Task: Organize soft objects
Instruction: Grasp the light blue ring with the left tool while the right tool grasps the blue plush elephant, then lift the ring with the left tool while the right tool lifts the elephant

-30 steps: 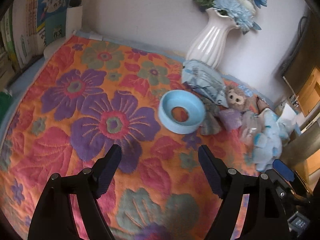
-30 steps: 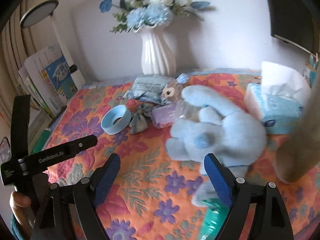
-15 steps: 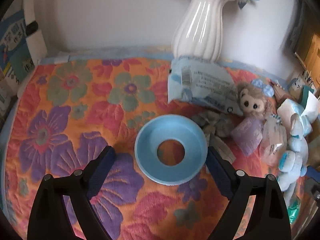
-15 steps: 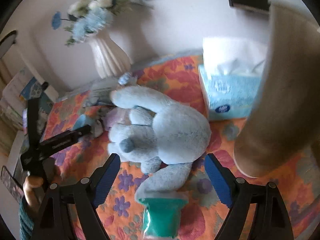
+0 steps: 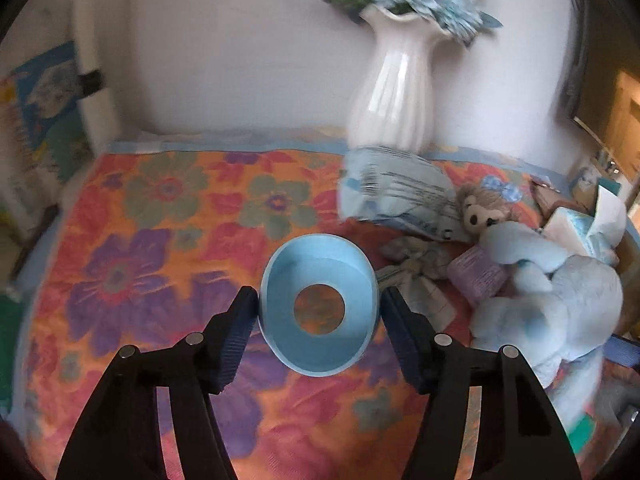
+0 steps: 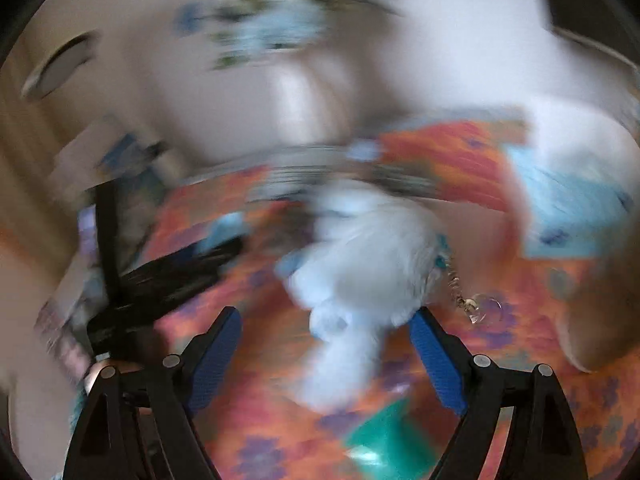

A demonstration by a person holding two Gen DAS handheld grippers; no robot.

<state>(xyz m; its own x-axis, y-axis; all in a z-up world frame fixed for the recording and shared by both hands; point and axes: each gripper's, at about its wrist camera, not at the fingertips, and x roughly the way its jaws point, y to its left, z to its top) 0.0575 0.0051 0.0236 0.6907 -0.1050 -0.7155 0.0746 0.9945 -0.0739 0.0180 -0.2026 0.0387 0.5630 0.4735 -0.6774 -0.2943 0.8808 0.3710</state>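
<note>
A soft light-blue ring [image 5: 320, 264] lies on the flowered cloth [image 5: 160, 240], squeezed into an oval. My left gripper [image 5: 320, 308] is closing on it, a pad pressing each side. To its right lie a big blue plush [image 5: 560, 304], a small brown bear [image 5: 484, 208], a purple packet [image 5: 480, 276] and a pale wipes pack [image 5: 396, 184]. The right wrist view is badly blurred. My right gripper [image 6: 324, 320] is open, with the blue plush [image 6: 360, 260] just ahead between its fingers; whether a pad touches it I cannot tell.
A white vase [image 5: 396, 92] of blue flowers stands against the back wall. A blue tissue box [image 6: 572, 216] sits at the right, a green packet [image 6: 384, 444] near the front edge. Books lean at the far left. The left tool [image 6: 160, 280] shows in the right view.
My left gripper moved forward around the blue ring and narrowed until the ring squashed oval. The right view swung sideways into blur, with the plush staying between its fingers.
</note>
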